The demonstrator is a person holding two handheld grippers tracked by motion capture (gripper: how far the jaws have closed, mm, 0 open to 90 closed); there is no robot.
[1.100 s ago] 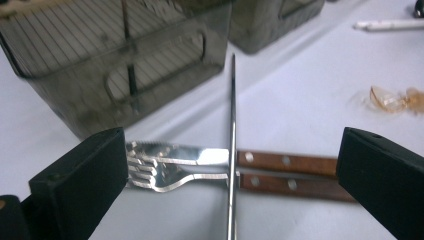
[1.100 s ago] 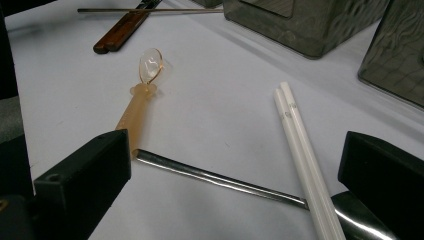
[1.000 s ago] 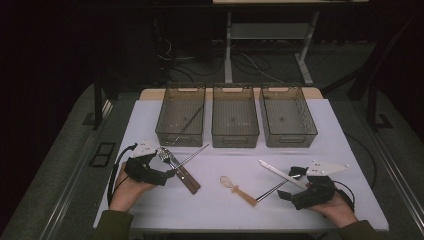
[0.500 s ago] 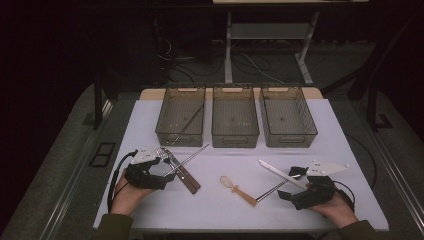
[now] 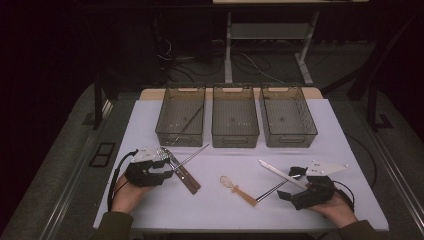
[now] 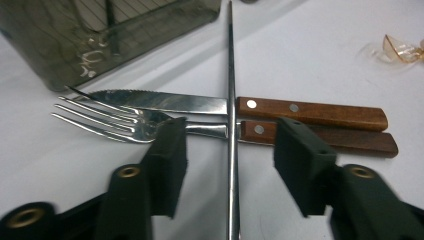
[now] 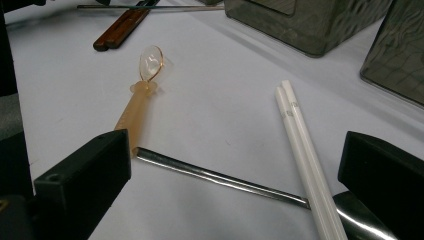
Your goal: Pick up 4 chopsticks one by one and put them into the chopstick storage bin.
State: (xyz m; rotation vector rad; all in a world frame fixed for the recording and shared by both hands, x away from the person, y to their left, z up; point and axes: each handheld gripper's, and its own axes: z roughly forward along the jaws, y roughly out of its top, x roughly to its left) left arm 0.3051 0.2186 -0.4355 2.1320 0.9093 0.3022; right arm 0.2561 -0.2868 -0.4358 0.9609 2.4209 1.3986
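Left hand-held gripper [image 6: 227, 150] seen w/ jaws just closing, not yet clenched: pads stand apart either side of a thin steel rod [image 6: 231, 100], no contact visible. Rod lies on white bench [image 5: 150, 125], crossing over fork [image 6: 130, 122] and knife [image 6: 200, 102], near left bin [image 5: 181, 116].

Risk (judged): rod is thin, round, smooth; could roll or slip out as pads meet. Fork neck sits just beneath, so it may be pinched or dragged along.

Rod: long, straight, polished, grey.

Right hand-held gripper [image 7: 235, 200] held released over white chopsticks [image 7: 300, 145] and a second steel rod [image 7: 220, 177]; amber spoon [image 7: 142, 95] nearby.
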